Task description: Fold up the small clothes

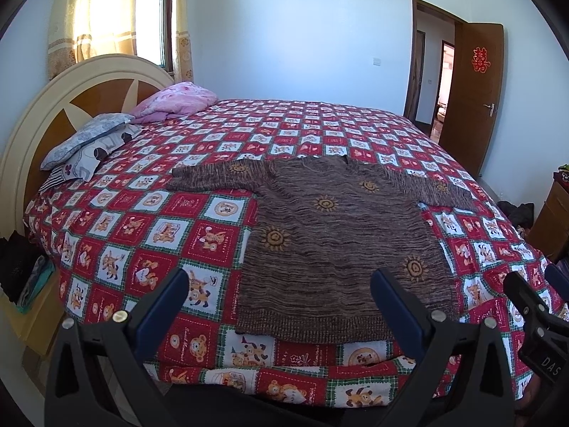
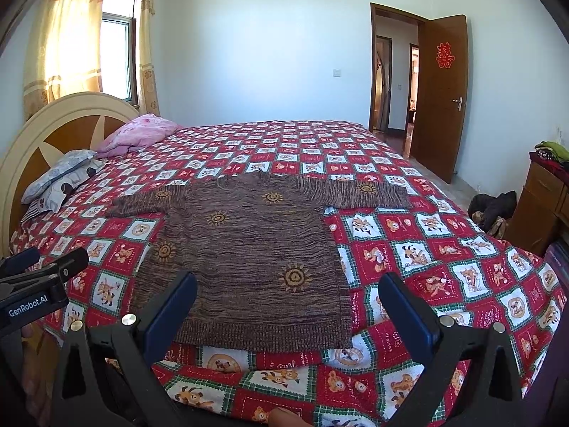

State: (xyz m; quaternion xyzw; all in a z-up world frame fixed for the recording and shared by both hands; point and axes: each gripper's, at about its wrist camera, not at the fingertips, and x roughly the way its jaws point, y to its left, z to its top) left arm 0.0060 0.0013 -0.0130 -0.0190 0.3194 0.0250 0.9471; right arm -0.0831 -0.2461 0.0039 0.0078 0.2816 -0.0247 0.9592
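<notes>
A brown knitted sweater (image 1: 341, 242) with orange sun patterns lies flat on the bed, sleeves spread to both sides, hem toward me. It also shows in the right wrist view (image 2: 249, 249). My left gripper (image 1: 281, 284) is open and empty, held above the hem's left part. My right gripper (image 2: 288, 291) is open and empty, above the hem's right part. The right gripper also shows at the right edge of the left wrist view (image 1: 533, 302), and the left gripper at the left edge of the right wrist view (image 2: 42, 270).
The bed has a red checked cartoon bedspread (image 1: 142, 235). Pillows (image 1: 89, 142) and a pink quilt (image 1: 174, 101) lie by the headboard (image 1: 46, 114). A wooden cabinet (image 2: 540, 206) and dark items on the floor (image 2: 494, 210) stand to the right. An open door (image 2: 441, 96) is beyond.
</notes>
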